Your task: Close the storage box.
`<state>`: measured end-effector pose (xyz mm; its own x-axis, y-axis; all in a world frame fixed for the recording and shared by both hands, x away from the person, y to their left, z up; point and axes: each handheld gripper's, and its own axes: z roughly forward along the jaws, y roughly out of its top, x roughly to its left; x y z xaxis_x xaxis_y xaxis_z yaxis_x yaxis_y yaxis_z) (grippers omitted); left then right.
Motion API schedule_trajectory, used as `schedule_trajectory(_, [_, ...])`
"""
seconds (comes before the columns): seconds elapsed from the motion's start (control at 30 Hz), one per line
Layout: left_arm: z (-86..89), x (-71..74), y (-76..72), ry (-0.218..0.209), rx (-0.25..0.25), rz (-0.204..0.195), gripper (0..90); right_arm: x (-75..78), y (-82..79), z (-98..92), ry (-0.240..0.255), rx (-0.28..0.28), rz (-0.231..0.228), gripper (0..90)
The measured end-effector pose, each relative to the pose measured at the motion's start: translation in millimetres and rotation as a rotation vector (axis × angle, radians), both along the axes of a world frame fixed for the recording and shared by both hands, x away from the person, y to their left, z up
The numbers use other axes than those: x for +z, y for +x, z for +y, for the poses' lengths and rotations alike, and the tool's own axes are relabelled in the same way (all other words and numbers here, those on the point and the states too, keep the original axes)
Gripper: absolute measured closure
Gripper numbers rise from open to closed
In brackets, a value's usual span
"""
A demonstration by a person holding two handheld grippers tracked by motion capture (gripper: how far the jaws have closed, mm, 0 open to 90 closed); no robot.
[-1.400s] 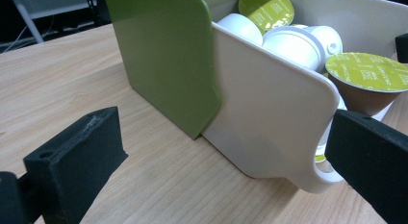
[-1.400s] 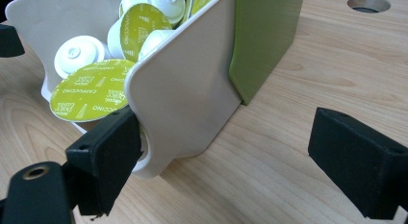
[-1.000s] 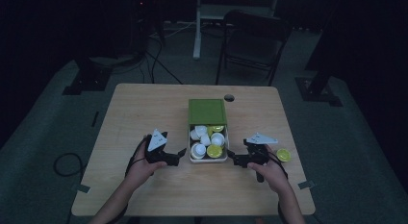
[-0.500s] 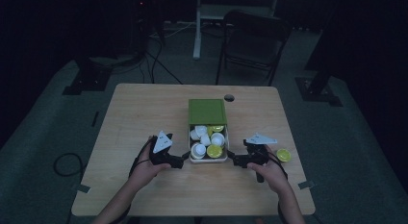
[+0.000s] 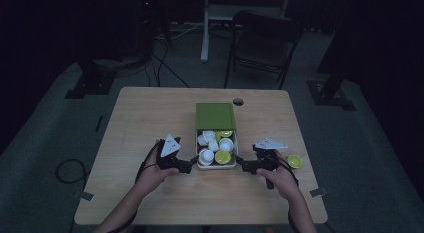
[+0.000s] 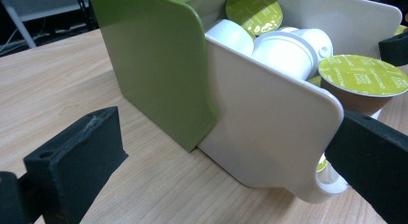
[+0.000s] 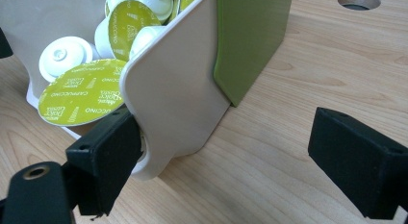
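A green box stands mid-table with its white drawer pulled out toward me, holding several white and lime-lidded coffee capsules. My left gripper is open at the drawer's left front corner. In the left gripper view its jaws straddle the drawer's white side wall, the right jaw close to the front lip. My right gripper is open at the right front corner. In the right gripper view its left jaw touches the drawer's front edge, and the green box lies behind.
A single lime-lidded capsule lies on the table right of my right hand. A cable hole is behind the box. A dark chair stands beyond the table's far edge.
My left gripper has slid a little right, up to the drawer's front corner. The right gripper has barely moved. The drawer looks unchanged.
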<state>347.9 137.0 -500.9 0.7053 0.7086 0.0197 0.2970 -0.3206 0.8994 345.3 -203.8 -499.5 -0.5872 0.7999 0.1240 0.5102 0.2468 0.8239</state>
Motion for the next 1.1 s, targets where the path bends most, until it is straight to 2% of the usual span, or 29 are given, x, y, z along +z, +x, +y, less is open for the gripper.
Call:
schedule_trajectory(0.37, [3.5,-0.2,5.6,0.015,0.014,-0.003,0.3,-0.1,4.1,3.1,-0.002,0.003,0.004,11.2])
schedule_trajectory(0.9, [4.1,-1.9,13.5,0.030,0.018,-0.001,0.2,0.2,12.2,3.5,0.020,-0.020,0.003,11.2])
schedule_trajectory(1.1, [5.3,-2.1,16.3,0.030,0.024,0.000,0.2,1.0,16.3,4.6,0.010,-0.022,0.001,11.2])
